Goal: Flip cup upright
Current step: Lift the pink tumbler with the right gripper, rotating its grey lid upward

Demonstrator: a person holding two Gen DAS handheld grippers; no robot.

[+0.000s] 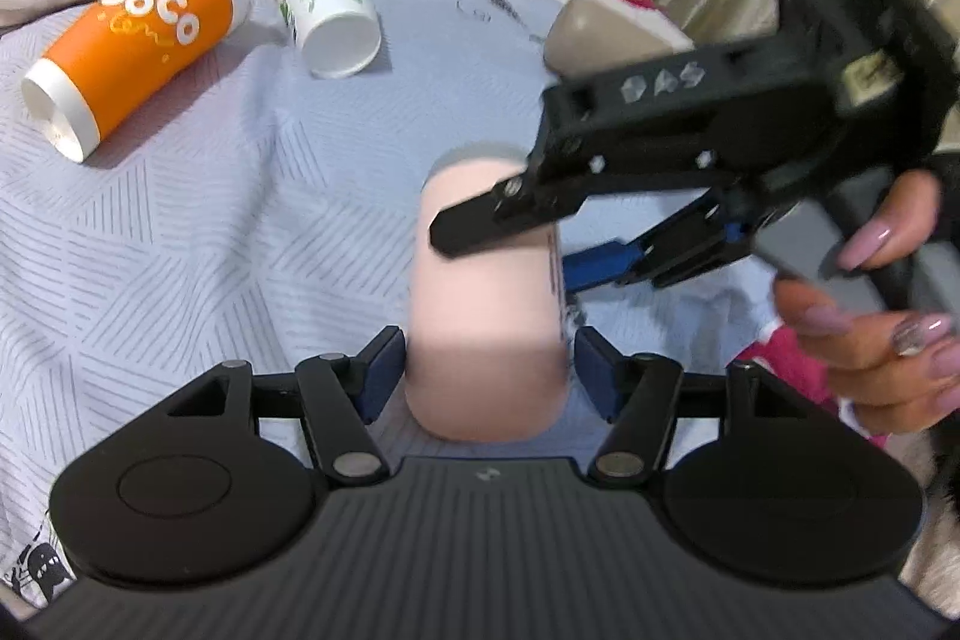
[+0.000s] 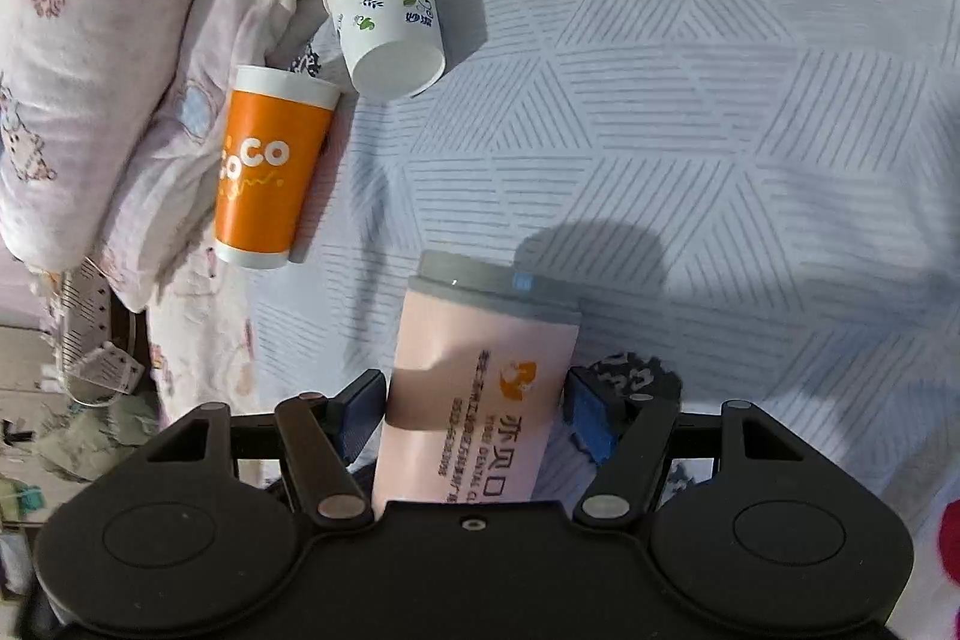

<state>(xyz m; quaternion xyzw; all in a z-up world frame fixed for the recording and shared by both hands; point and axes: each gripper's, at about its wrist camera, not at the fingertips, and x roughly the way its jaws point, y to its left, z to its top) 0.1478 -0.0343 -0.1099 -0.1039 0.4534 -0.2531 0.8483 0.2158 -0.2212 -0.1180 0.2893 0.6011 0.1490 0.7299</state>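
A pink cup with a grey lid (image 1: 486, 316) lies on the patterned bedsheet; it also shows in the right wrist view (image 2: 480, 382) with orange print. My left gripper (image 1: 483, 376) is open, its blue pads either side of the cup's near end without clear contact. My right gripper (image 2: 477, 412) straddles the same cup; its left pad touches, the right pad stands apart. In the left wrist view the right gripper (image 1: 510, 244) reaches in from the right over the cup's far half.
An orange "CoCo" cup (image 1: 138, 40) (image 2: 273, 172) and a white leaf-print paper cup (image 1: 330, 10) (image 2: 390, 22) lie on their sides farther back. A pink folded blanket (image 2: 120, 40) and a beige pillow (image 1: 606, 34) border the sheet.
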